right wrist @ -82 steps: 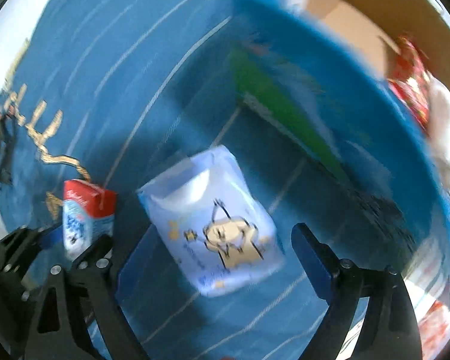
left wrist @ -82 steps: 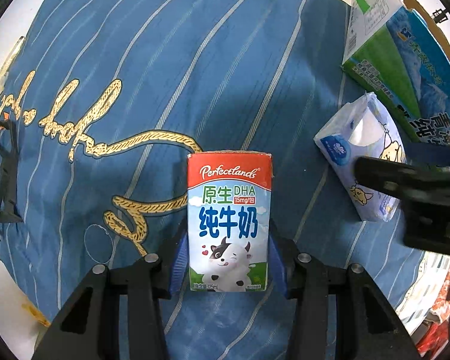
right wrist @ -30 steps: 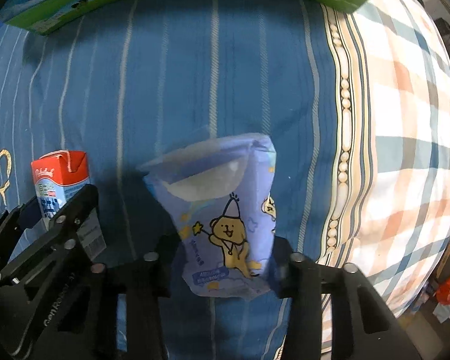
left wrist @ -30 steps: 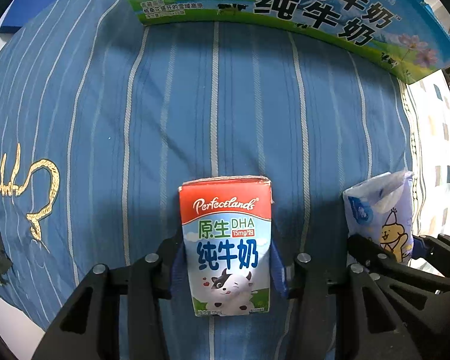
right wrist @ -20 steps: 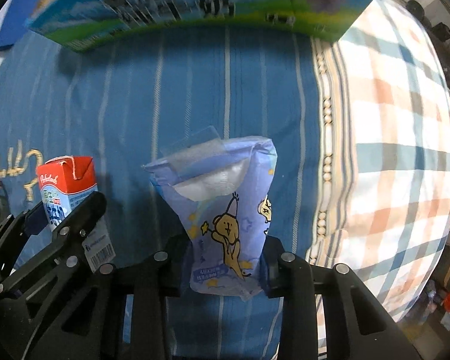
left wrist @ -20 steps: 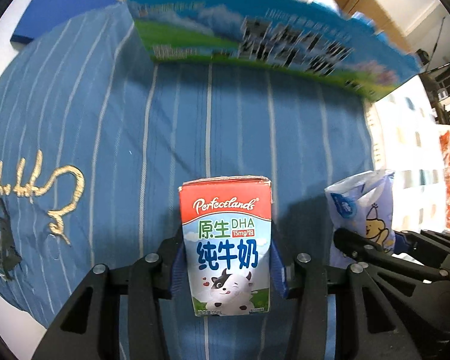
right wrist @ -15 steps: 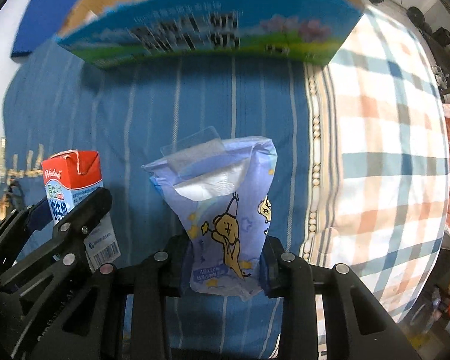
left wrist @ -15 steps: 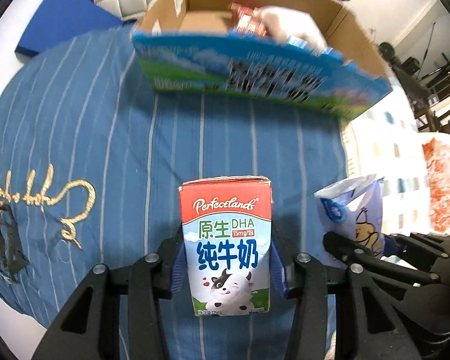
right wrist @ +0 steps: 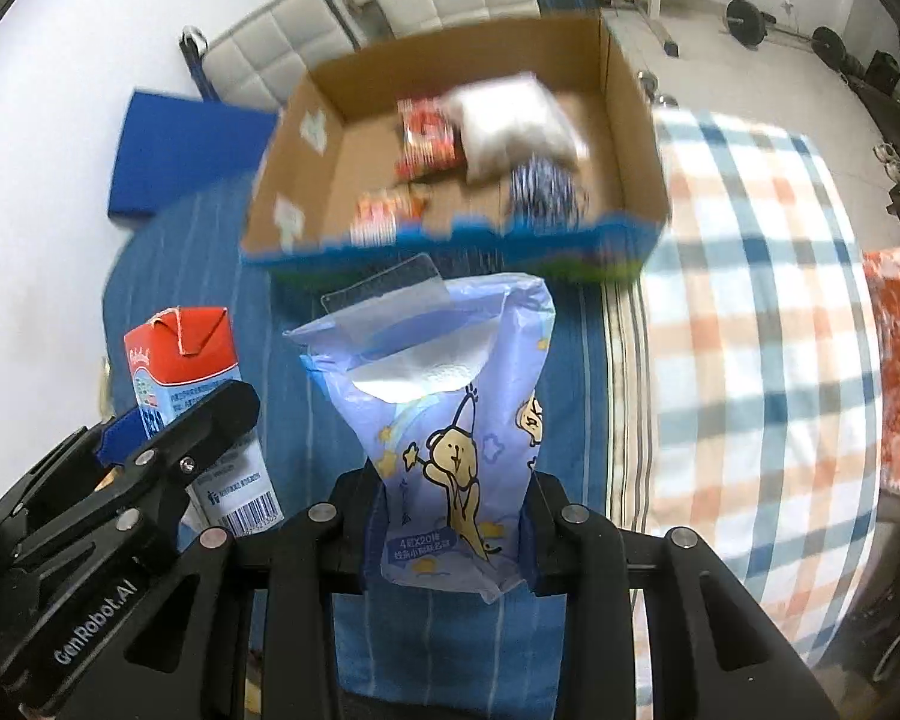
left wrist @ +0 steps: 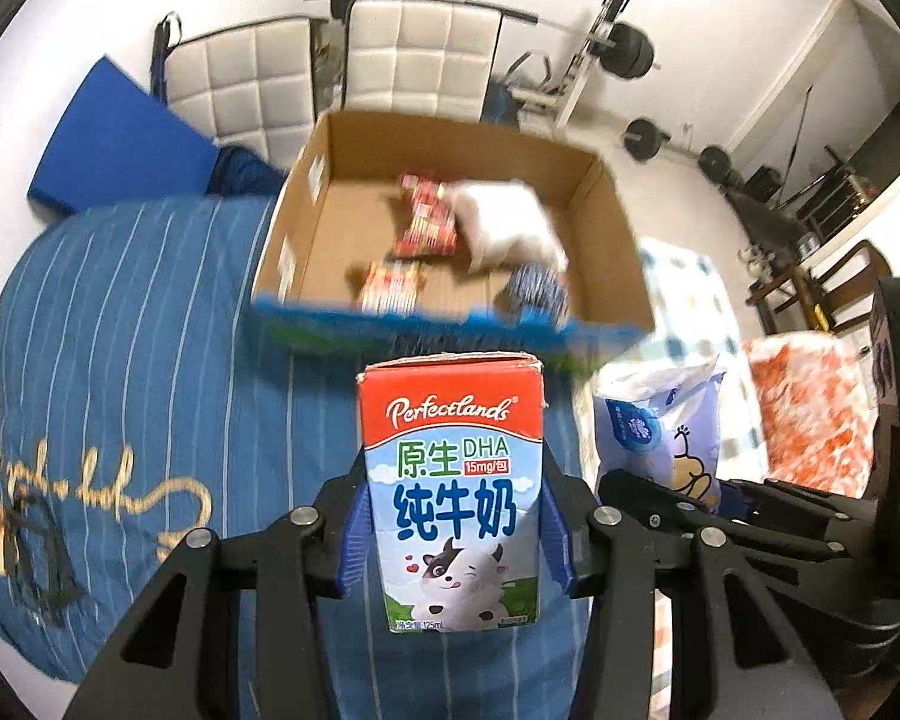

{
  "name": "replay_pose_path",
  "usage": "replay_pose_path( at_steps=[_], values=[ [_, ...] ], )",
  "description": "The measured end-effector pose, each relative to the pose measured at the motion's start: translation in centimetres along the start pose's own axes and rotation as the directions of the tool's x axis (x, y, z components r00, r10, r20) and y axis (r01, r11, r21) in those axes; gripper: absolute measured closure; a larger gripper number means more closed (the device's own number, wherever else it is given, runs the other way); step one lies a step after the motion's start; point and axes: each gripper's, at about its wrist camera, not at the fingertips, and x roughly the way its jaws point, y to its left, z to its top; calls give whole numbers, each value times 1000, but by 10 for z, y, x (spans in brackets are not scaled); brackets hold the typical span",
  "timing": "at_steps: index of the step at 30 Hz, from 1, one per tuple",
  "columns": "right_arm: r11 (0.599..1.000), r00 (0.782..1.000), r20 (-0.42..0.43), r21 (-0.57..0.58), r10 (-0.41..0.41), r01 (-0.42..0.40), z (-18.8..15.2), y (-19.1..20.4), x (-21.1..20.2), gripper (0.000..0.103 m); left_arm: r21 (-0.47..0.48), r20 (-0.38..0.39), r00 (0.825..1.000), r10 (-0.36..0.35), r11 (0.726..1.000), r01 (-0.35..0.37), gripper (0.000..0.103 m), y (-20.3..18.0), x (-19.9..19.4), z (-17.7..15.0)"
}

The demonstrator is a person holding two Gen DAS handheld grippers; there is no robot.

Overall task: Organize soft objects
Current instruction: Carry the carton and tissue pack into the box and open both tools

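Bed with blue striped cover (left wrist: 138,360) fills the lower left; a plaid cover (right wrist: 762,324) lies to its right. Open cardboard box (left wrist: 600,222) sits on the bed at the far edge, blurred; inside are red snack packs (left wrist: 423,222), a white soft pack (left wrist: 504,225) and a dark patterned item (right wrist: 543,186), all near the front wall. Left gripper (left wrist: 453,531) is clamped on an upright milk carton (left wrist: 450,480), pads on both sides, held in the air on the near side of the box. Right gripper (right wrist: 453,531) pinches the lower part of a purple tissue pack (right wrist: 450,420), squeezed narrow at the pads, clear flap (right wrist: 384,291) up. Both grippers are side by side, carton left of pack.
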Motion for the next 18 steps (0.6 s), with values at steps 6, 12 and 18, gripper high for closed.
replay_pose_path(
  at_steps=[6, 12, 18],
  values=[
    [1000, 999, 53, 23, -2, 0, 78, -7, 11, 67, 18, 54, 999, 8, 1000, -9, 59, 13, 12, 82],
    [997, 1000, -11, 75, -15, 16, 147, -11, 66, 67, 4, -34, 999, 37, 999, -37, 59, 39, 76, 156],
    [994, 992, -111, 81, -62, 71, 184, -7, 138, 67, 17, -181, 979, 99, 995, -97, 59, 60, 157, 188]
  ],
)
